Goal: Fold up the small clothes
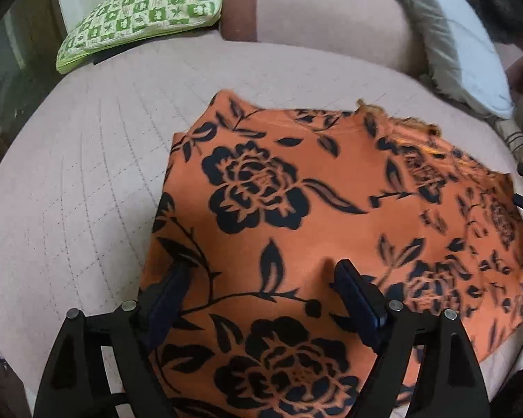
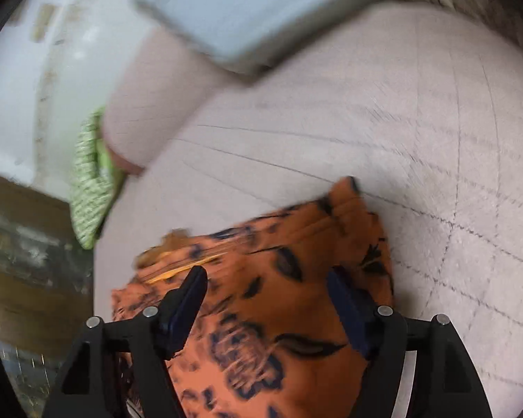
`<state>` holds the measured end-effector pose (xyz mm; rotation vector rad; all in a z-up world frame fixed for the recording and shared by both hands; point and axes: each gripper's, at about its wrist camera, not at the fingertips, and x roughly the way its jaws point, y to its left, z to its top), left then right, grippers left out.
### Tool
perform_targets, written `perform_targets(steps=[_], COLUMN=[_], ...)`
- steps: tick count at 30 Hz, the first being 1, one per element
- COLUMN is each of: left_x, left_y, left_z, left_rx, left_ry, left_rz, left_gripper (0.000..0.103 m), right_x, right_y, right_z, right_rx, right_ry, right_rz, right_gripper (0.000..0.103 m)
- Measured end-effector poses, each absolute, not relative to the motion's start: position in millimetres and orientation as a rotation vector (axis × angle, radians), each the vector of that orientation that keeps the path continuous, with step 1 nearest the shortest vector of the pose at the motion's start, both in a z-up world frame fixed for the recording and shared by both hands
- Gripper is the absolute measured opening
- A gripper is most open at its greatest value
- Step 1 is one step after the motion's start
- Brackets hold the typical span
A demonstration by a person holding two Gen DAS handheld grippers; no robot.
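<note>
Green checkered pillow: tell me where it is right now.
In the left wrist view the green checkered pillow lies at the upper left, on the quilted bed cover beside the pink bolster, well beyond the orange floral garment.

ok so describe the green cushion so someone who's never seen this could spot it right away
Start from the big pale quilted bed where the orange flowered cloth is spread out. Look to the far end, left of the pinkish bolster with a brown band. The green cushion lies there, the only thing with a green-and-cream checked pattern of small motifs; the pillow on the other side is plain and pale.
</note>
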<state>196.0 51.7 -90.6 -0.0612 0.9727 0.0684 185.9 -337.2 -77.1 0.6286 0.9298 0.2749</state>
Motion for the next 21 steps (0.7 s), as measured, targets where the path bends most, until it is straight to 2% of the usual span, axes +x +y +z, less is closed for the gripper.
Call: perform_targets(steps=[4,11,21], left_x=[182.2,154.5,119.4], left_y=[48.7,31.5,9.0], left_z=[-80.3,-62.5,-49.3], left_rx=[-0.098,-0.092,-0.072], left_ry=[0.973,0.948,0.918], left_rz=[0.068,0.034,0.002], left_gripper=[0.085,0.085,0.085], right_x=[131.3,36.9,36.7], right_y=[-344.5,-366.4,-363.9], right_z=[-61.6,-103.2,-122.9], right_rx=[0.538,0.428,0.713], right_ry=[0.917,1.081,1.063], right_rz=[0.23,0.143,0.269], right_gripper=[0.075,0.075,0.077])
